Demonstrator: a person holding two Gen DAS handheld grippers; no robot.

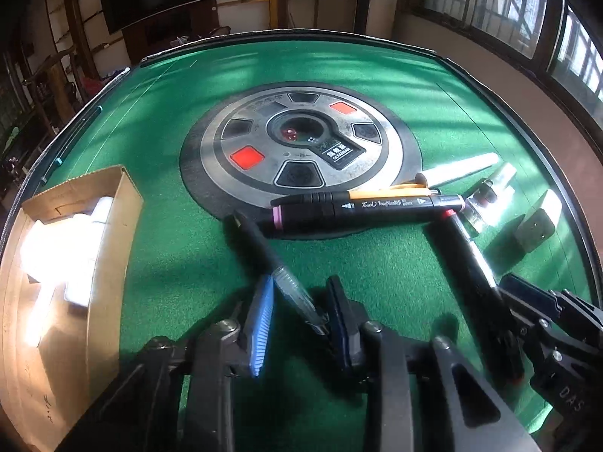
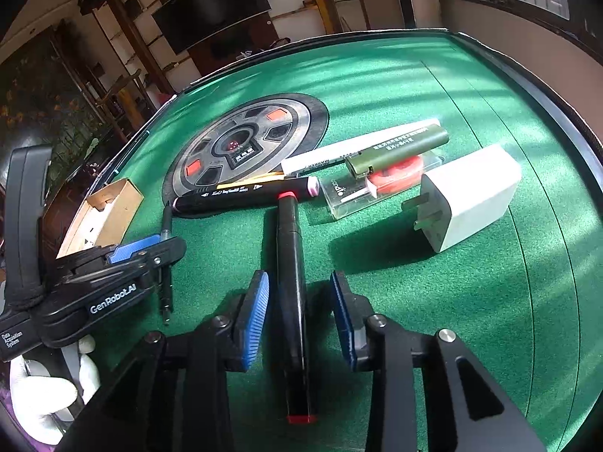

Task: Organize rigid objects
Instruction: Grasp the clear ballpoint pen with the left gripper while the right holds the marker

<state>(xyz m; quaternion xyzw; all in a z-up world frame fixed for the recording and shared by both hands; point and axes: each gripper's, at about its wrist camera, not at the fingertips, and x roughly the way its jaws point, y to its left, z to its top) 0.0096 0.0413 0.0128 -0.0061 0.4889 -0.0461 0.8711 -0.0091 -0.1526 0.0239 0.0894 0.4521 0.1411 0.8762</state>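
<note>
A thin black pen with a clear barrel point(image 1: 277, 263) lies slantwise on the green felt between the jaws of my left gripper point(image 1: 301, 280). Its near end rests against the right finger, and the pads do not clamp it. In the right wrist view that left gripper point(image 2: 150, 248) straddles the same pen point(image 2: 166, 226). A thick black marker with red ends point(image 2: 292, 282) lies lengthwise between the jaws of my right gripper point(image 2: 299, 277), with green showing beside it, so it is not pinched. An open cardboard box point(image 1: 124, 203) sits at the left, with white items inside.
A black marker with pink bands point(image 2: 245, 196), an orange pencil point(image 1: 395, 188), a white marker point(image 2: 358, 147), a green cylinder point(image 2: 399, 147), a clear case holding something red point(image 2: 377, 188) and a white plug charger point(image 2: 467, 199) lie ahead. A round metal hub point(image 1: 301, 150) sits mid-table. A white-gloved hand point(image 2: 41, 395) holds the left tool.
</note>
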